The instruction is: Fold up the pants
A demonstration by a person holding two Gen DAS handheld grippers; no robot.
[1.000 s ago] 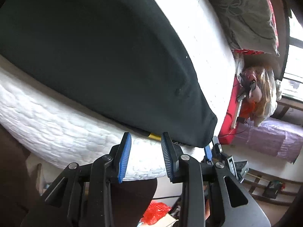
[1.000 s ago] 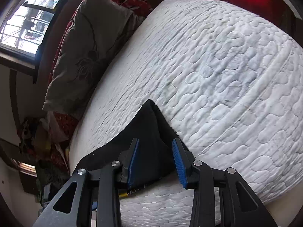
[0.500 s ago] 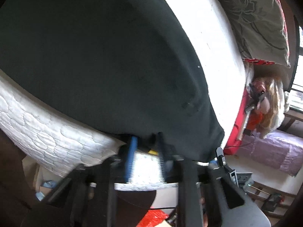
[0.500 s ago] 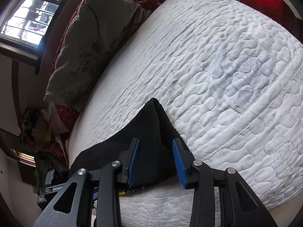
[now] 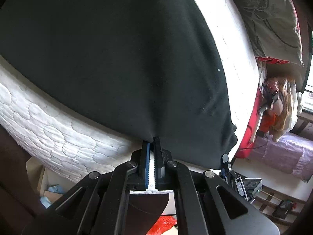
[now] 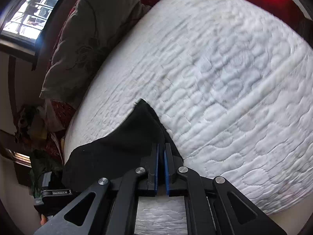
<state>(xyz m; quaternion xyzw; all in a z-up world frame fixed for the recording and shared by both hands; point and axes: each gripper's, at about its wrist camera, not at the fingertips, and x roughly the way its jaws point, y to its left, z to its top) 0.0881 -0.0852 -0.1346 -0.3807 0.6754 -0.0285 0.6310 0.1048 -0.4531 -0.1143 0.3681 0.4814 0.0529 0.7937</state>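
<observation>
**Both grippers clamped on the near edge of the pants**

Once the jaws had just been closing, the left gripper (image 5: 152, 140) stood pinched shut on the near hem of the pants (image 5: 121, 58), the dark cloth puckering into a small peak right where the blue pads met. A moment earlier those pads had stood apart, short of the edge, with only mattress between them. The right gripper (image 6: 161, 146) had also just closed: its pads were nearly together with a thin fold of the black cloth caught between them, where before they had straddled the fabric loosely.

From those two pinch points outward, the pants lay spread flat on the white quilted mattress (image 6: 225, 78), their near edge running along the mattress rim. In the left wrist view the cloth filled most of the frame; its long axis appeared to run along that rim, roughly crosswise to the way both grippers pointed, one end falling away toward a corner beside the right gripper. A grey pillow (image 6: 93, 35) sat well apart at the head of the bed.

With both holds apparently secured on the same edge, the grasping step looked finished. By my reading, the next move would call for lifting that edge and carrying it across the cloth, keeping both hands level so the fold lands square.
</observation>
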